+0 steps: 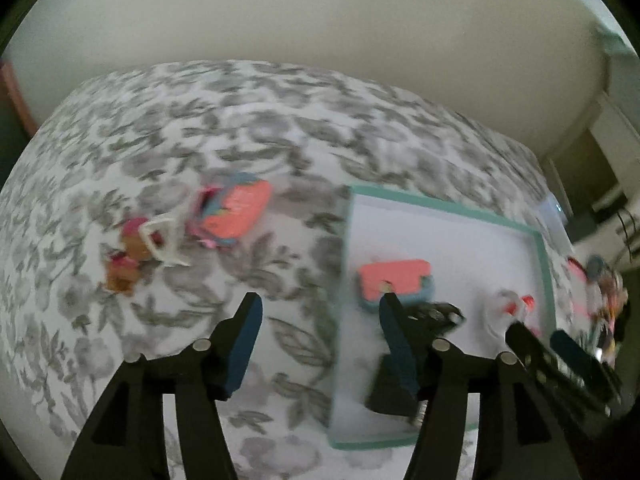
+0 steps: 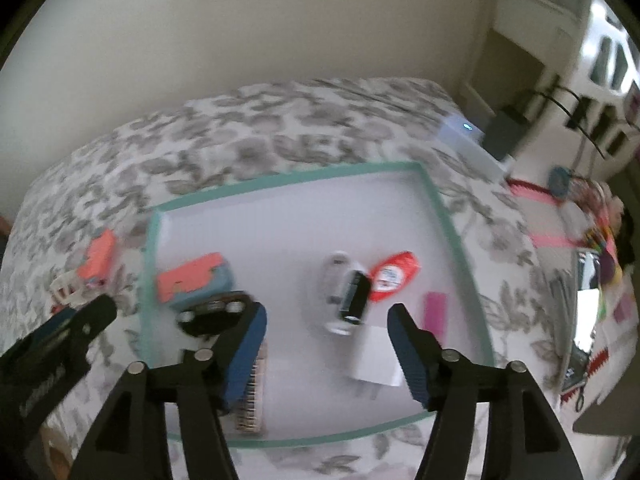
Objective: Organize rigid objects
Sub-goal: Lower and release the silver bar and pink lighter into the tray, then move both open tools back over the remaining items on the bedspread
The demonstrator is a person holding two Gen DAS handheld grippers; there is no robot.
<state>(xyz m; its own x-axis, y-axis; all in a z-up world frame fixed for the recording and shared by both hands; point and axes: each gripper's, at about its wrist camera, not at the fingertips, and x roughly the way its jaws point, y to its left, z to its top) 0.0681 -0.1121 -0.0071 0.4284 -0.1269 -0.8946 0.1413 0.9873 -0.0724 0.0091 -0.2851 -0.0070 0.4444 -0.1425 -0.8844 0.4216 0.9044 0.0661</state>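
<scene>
Grippers, your left gripper (image 1: 320, 312) and right gripper (image 2: 324, 320), both hang spread and empty above the teal-rimmed tray (image 2: 444, 216) on the bed, where several sorted toys lie, while others (image 1: 236, 212) wait outside it.

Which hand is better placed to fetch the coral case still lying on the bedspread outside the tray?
Left. The open left gripper looks onto the coral case just ahead; the right gripper hangs over the tray.
</scene>
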